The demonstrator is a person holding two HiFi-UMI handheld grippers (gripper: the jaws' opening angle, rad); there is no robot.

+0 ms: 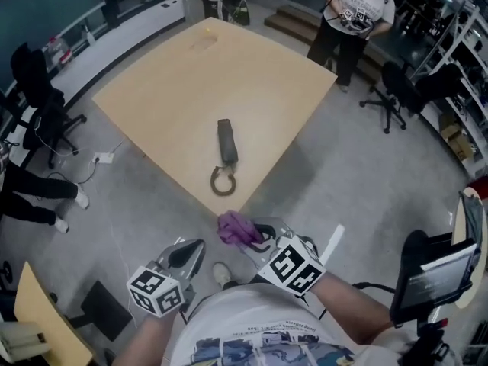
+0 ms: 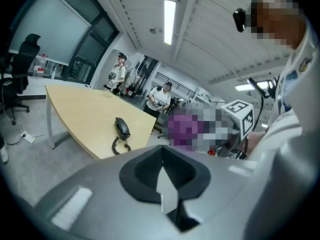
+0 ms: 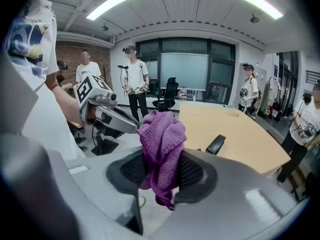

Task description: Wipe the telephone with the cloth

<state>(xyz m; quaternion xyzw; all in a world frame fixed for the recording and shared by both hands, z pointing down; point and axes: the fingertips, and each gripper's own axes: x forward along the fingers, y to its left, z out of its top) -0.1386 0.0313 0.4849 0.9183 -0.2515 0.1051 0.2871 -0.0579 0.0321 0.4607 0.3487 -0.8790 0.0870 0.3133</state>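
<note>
A dark telephone handset (image 1: 226, 142) lies on the tan table (image 1: 175, 75) near its front corner, its coiled cord (image 1: 223, 181) curled toward me. My right gripper (image 1: 255, 233) hovers off the table's corner, shut on a bunched purple cloth (image 1: 238, 229). In the right gripper view the cloth (image 3: 162, 144) hangs between the jaws of the right gripper (image 3: 161, 171), with the telephone (image 3: 216, 144) beyond. My left gripper (image 1: 191, 252) sits beside it, lower left, shut with nothing between its jaws. The left gripper view shows the left gripper (image 2: 161, 166) closed and the telephone (image 2: 121, 128) ahead.
A person (image 1: 354, 14) stands past the table's far right corner, others further back. Office chairs (image 1: 396, 90) stand at right and at left (image 1: 42, 97). A power strip (image 1: 103, 158) lies on the floor left of the table. A dark stand with a screen (image 1: 435, 277) is at my right.
</note>
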